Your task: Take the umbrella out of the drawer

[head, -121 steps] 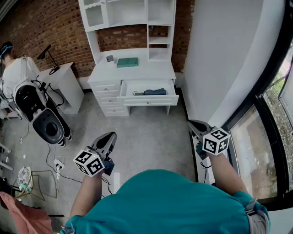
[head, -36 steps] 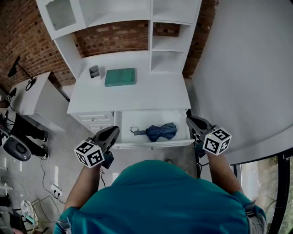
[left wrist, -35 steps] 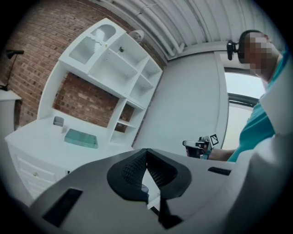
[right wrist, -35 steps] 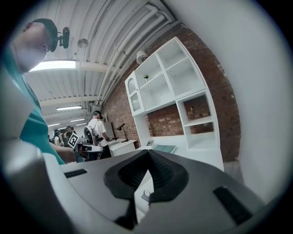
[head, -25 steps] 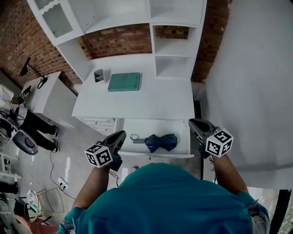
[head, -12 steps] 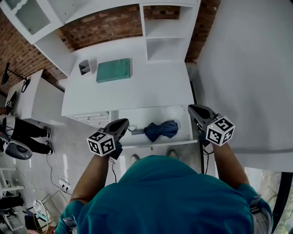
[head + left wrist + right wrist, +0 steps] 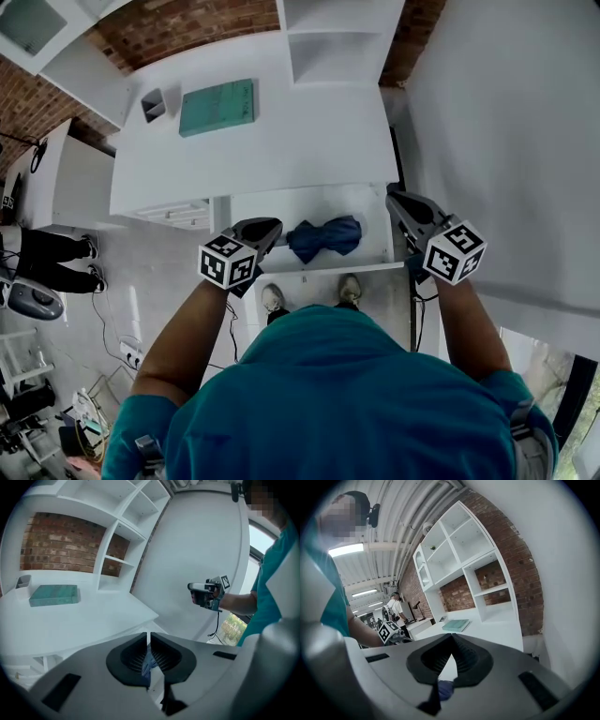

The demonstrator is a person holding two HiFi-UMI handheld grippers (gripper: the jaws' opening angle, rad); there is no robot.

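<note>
Umbrella (image 7: 324, 237), folded blue fabric, in open white drawer (image 7: 367, 210), is flanked by left gripper (image 7: 270, 227) and right gripper (image 7: 396, 199), both pressed together.

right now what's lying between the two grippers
The blue umbrella, in the open drawer, lies between left gripper and right gripper; head view shows it.

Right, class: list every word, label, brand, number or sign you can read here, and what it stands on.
None can be read.
Marker cubes on the left gripper and right gripper: black-and-white square patterns, no letters or digits.
Teal book on the desk: no print can be made out; too small.
</note>
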